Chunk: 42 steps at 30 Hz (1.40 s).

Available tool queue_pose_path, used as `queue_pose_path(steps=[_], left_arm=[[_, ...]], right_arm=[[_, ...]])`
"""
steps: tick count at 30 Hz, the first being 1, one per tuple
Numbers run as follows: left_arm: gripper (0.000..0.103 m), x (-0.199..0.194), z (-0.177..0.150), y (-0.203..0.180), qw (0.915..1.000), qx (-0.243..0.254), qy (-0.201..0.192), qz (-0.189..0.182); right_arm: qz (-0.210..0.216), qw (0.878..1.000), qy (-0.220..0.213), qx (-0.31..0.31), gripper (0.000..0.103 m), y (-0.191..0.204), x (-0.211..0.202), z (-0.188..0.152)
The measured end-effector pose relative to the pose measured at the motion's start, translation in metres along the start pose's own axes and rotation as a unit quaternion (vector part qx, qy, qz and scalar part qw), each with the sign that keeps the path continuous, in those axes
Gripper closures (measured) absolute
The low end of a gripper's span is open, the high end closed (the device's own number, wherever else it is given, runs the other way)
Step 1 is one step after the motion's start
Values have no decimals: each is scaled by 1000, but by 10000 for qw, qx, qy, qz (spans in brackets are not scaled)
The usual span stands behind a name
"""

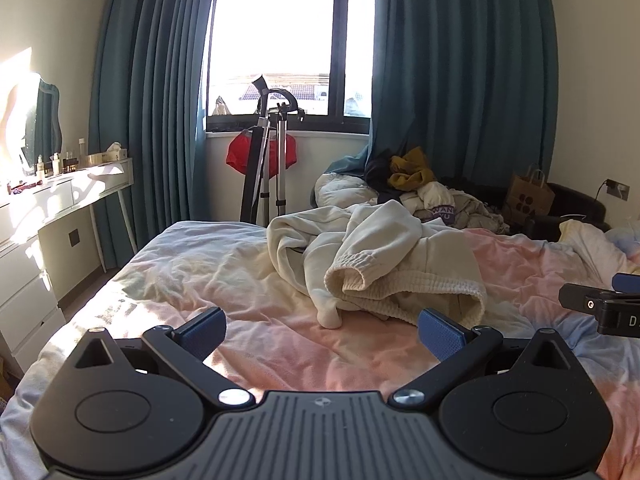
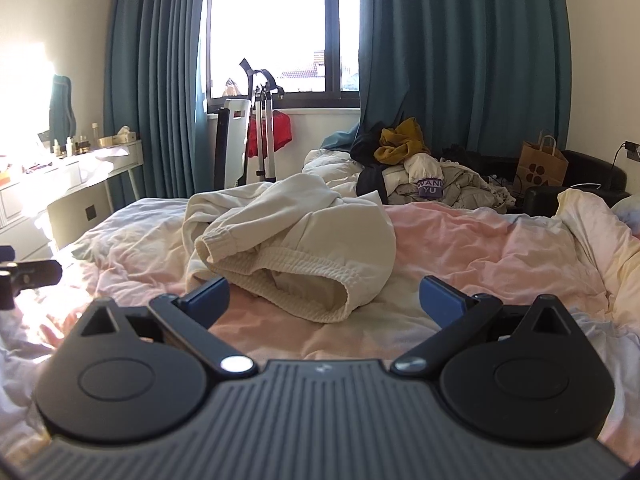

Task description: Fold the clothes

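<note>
A: Item one: cream sweatpants (image 1: pixel 372 256), crumpled in a heap on the pink duvet (image 1: pixel 280 360), middle of the bed, just beyond both grippers. Ribbed waistband (image 2: pixel 304 276) gapes open at the near side; one elastic cuff (image 1: pixel 350 276) lies on top of it.

B: Tools?

A: Left gripper (image 1: pixel 322 330), blue pads spread wide, empty, near edge of the bed. Right gripper (image 2: pixel 324 296), likewise wide and empty, its opening facing the waistband.

B: Handling notes?

A: Judged soft, thick fleece, moderately light, limp; it will sag and drag on the duvet rather than hold shape. Not slippery, not fragile. The ribbed waistband looks the firmest hold: one gripper at each end of it, then lift and shake the legs out.

B: Other stock?

A: Far right, a pile of mixed clothes (image 2: pixel 420 168) below the teal curtain (image 2: pixel 460 60), well apart from item one.
</note>
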<state>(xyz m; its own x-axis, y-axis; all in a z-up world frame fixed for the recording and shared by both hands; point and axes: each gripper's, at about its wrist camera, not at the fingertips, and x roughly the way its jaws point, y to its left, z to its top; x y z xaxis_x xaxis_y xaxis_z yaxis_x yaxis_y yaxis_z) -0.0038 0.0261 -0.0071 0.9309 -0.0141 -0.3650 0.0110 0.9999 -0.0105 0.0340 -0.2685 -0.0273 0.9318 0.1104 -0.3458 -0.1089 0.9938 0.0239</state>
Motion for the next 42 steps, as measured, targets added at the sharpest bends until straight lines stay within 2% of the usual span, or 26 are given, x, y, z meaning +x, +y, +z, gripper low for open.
queue_pose_path(steps=[5,12,17,19,23,25,29,30,32,34,37,39,42], left_arm=[[0,2,-3,9,9998,-142,-76,-93],[0,4,-3,13,9997,-109,-198,26],[0,24,10,5,9999,-1,-124,-20],[0,39,18,-1,9999,66,-108,-74],[0,81,28,-15,9995,231,59,-196],[0,112,26,-22,9993,343,73,-140],[4,168,19,-24,9985,315,121,-421],[4,180,17,-26,9983,349,96,-466],[4,202,16,-33,9974,481,37,-541],[4,224,15,-42,9958,670,9,-626],[7,258,12,-61,9916,1207,-88,-462],[18,282,7,-76,9866,1622,-20,-177],[26,313,1,-83,9853,1683,294,-17]], right_arm=[[19,9999,-50,103,0,-2,5,-2],[-70,9991,-162,383,0,-11,2,-4],[-172,9987,55,471,0,-14,7,-5],[-165,9985,142,502,0,-14,11,-6],[182,9974,142,677,0,-18,18,-11],[235,9970,176,720,0,-18,23,-12],[366,9942,409,924,0,-25,33,-15],[518,9929,424,979,0,-28,36,-16],[685,9907,445,1086,0,-33,45,-19],[666,9903,517,1105,0,-35,56,-22],[696,9892,579,1157,0,-40,72,-27],[710,9884,595,1203,0,-45,82,-31],[650,9876,609,1290,0,-54,100,-37]])
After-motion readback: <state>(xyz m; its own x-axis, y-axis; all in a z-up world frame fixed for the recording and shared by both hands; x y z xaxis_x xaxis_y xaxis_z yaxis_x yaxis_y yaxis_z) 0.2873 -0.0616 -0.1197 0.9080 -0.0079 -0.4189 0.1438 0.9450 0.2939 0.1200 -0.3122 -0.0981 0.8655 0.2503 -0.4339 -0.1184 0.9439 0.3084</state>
